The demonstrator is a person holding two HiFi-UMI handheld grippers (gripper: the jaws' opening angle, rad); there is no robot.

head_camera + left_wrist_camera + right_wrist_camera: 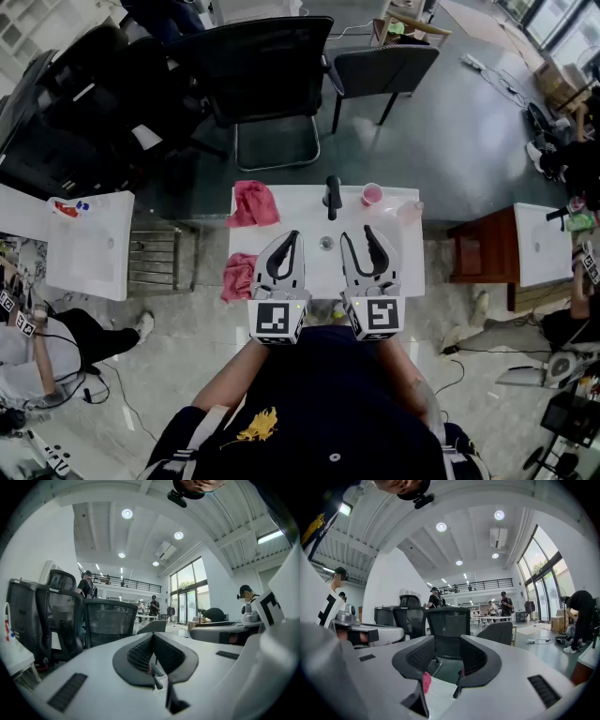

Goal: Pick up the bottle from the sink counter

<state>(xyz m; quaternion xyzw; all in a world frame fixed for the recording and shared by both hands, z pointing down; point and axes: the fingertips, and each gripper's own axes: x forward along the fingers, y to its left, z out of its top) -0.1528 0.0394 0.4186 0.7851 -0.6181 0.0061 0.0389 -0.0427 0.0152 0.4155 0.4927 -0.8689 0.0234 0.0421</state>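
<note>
Hovering at near edge of sink counter: left gripper, jaws pressed together, empty; right gripper, jaws slightly spread (nothing between). Clear bottle stands at far right corner, beside pink cup.

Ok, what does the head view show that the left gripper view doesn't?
Only the head view shows the sink counter from above, with the clear bottle and pink cup on it. Only the left gripper view shows the ceiling lights, tall windows and people standing far off. Both show the left claw, shut and empty, and the black mesh chair.
</note>
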